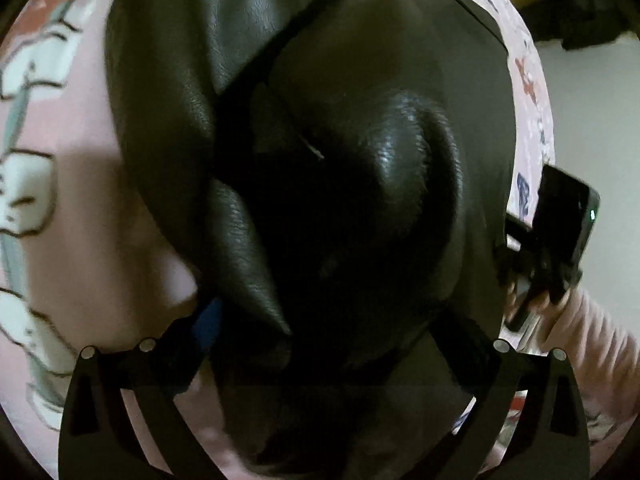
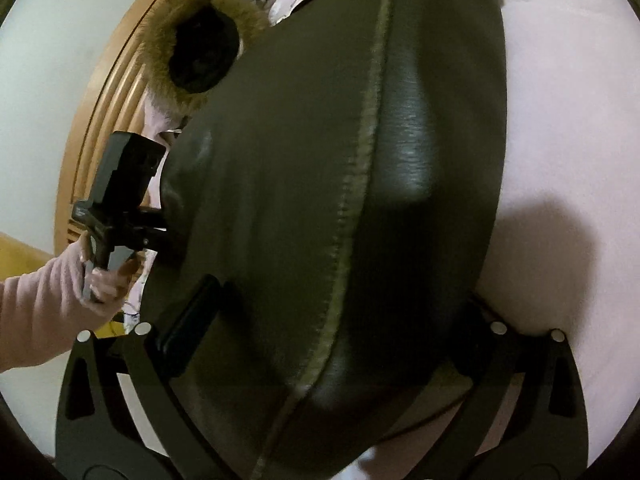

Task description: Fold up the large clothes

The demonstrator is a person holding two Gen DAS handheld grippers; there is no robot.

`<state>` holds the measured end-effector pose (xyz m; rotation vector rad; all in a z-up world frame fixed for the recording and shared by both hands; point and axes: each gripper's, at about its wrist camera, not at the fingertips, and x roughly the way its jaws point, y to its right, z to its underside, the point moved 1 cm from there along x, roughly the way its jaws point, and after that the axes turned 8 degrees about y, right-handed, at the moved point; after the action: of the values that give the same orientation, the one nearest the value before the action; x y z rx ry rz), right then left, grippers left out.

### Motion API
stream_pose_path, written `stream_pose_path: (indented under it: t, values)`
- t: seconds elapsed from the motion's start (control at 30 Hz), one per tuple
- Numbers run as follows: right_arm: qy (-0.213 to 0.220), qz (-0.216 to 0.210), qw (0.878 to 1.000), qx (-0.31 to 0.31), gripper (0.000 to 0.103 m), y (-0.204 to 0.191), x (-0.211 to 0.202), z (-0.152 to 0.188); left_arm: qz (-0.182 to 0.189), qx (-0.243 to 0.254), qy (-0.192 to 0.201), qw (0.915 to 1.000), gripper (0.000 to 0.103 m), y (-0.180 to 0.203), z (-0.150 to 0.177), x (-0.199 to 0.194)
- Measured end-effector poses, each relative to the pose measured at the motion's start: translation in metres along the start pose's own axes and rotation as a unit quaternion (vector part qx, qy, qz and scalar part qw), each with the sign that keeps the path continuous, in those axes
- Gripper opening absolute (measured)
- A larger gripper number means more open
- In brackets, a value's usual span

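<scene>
A large dark leather jacket [image 1: 360,160] lies on a pink bed sheet [image 1: 80,200] and fills both views. In the left wrist view its folds bulge between my left gripper's [image 1: 320,340] spread jaws, which stand wide around the leather; the fingertips are hidden. In the right wrist view the jacket [image 2: 340,200] shows a stitched seam and a fur-trimmed hood [image 2: 200,52] at the far end. My right gripper [image 2: 320,320] has its jaws wide apart with the leather bulging between them. The other gripper [image 2: 116,200] shows at the left, held by a hand.
The sheet has a printed pattern at the left [image 1: 24,184]. A wooden headboard [image 2: 104,120] stands behind the hood. The right-hand gripper [image 1: 560,232] and a pink sleeve [image 1: 592,340] show at the right of the left wrist view. White wall [image 2: 40,80] beyond.
</scene>
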<state>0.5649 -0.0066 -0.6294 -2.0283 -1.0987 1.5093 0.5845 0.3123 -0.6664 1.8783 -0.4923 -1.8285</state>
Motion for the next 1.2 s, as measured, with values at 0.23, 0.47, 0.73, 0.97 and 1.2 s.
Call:
stream_pose_path:
  t: [0.23,0.47,0.73,0.97,1.2]
  values:
    - [0.024,-0.023,0.998,0.055,0.080,-0.016,-0.004,-0.008,0.054,-0.015,0.034,0.9979,0.072,0.029,-0.003,-0.002]
    - [0.011,-0.012,0.997,0.079,0.085,-0.004,0.026,-0.007,0.076,-0.003,0.012,0.9971,0.078,0.004,-0.014,0.012]
    - [0.016,-0.006,0.995,0.103,0.039,-0.025,0.019,-0.010,0.077,-0.006,0.024,0.9967,0.088,-0.025,-0.005,-0.007]
    - [0.051,-0.049,0.985,0.159,0.025,-0.033,-0.012,-0.005,0.074,-0.004,0.039,0.9965,0.056,0.015,0.011,-0.020]
    - [0.095,-0.060,0.977,0.183,0.022,-0.049,-0.079,0.014,0.048,0.048,-0.010,0.9977,0.044,0.085,0.026,-0.037]
